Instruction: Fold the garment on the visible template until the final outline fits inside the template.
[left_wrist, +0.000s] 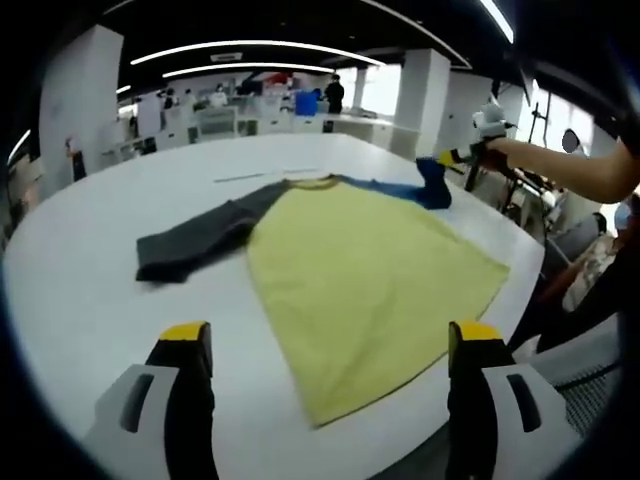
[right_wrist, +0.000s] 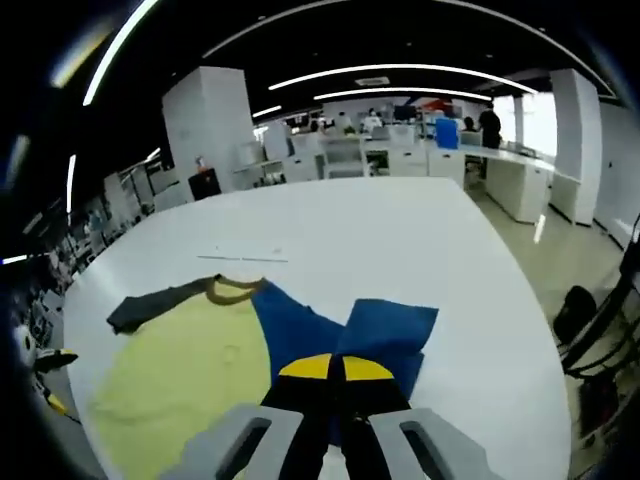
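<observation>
Plenty of bare white table (left_wrist: 90, 290) around the shirt (left_wrist: 370, 270) on the far side and on the grey sleeve's side, wide open for moving. On the other side it is tight: the shirt's yellow body runs right up to the table's rounded edge, its hem corner lying just at the rim. In the right gripper view the table (right_wrist: 420, 230) stretches away clear beyond the collar, with a thin pale strip (right_wrist: 245, 255) lying flat past the neckline.

The room behind is a big office floor: white pillars, long curved ceiling lights, desks and a few people far off. A chair sits just off the table's near edge.

The shirt (right_wrist: 190, 380) lies flat, collar away, yellow torso spread smooth. The grey sleeve (left_wrist: 195, 240) lies stretched out flat to one side. The blue sleeve (right_wrist: 385, 335) is lifted and doubled over on itself.

The left gripper (left_wrist: 330, 345) hovers low over the table, its yellow-tipped jaws wide apart with nothing between them. The right gripper (right_wrist: 335, 368) has its jaws pressed together, pinching the blue sleeve cloth; in the left gripper view you see it (left_wrist: 440, 160) at the far corner, a bare forearm (left_wrist: 570, 165) reaching in, with blue fabric hanging from it.
</observation>
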